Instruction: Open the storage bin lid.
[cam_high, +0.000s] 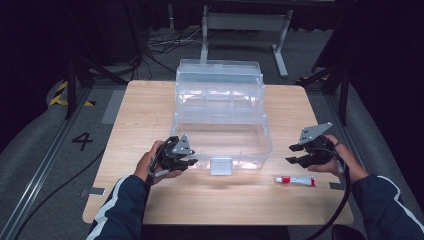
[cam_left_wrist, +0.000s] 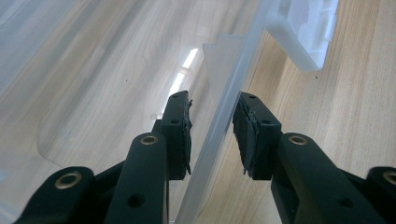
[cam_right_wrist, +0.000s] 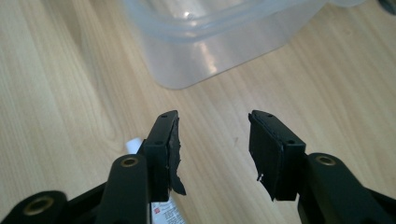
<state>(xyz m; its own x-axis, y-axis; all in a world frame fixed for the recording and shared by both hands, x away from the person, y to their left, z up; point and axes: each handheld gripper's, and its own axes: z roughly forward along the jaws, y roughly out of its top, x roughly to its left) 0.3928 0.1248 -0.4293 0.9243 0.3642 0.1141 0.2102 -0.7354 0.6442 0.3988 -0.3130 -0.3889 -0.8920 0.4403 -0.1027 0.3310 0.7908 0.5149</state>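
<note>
A: Where's the tube (cam_high: 295, 180)?
B: Near the surface's front right corner, lengthwise along that edge, just under the right gripper (cam_high: 298, 152), fingers open. Left gripper (cam_high: 188, 159) straddles the clear box's (cam_high: 220, 122) front wall, not clamped.

On the table (cam_high: 150, 200): an open box (cam_high: 220, 142) in the middle, its lid (cam_high: 219, 80) standing up toward the far edge. Near the front edge, right of the box's latch (cam_high: 221, 165), a small tube (cam_high: 296, 180) lying flat. At the box's front left corner, the left gripper (cam_high: 186, 161), its jaws astride the wall; right gripper (cam_high: 295, 153) just behind the tube.
</note>
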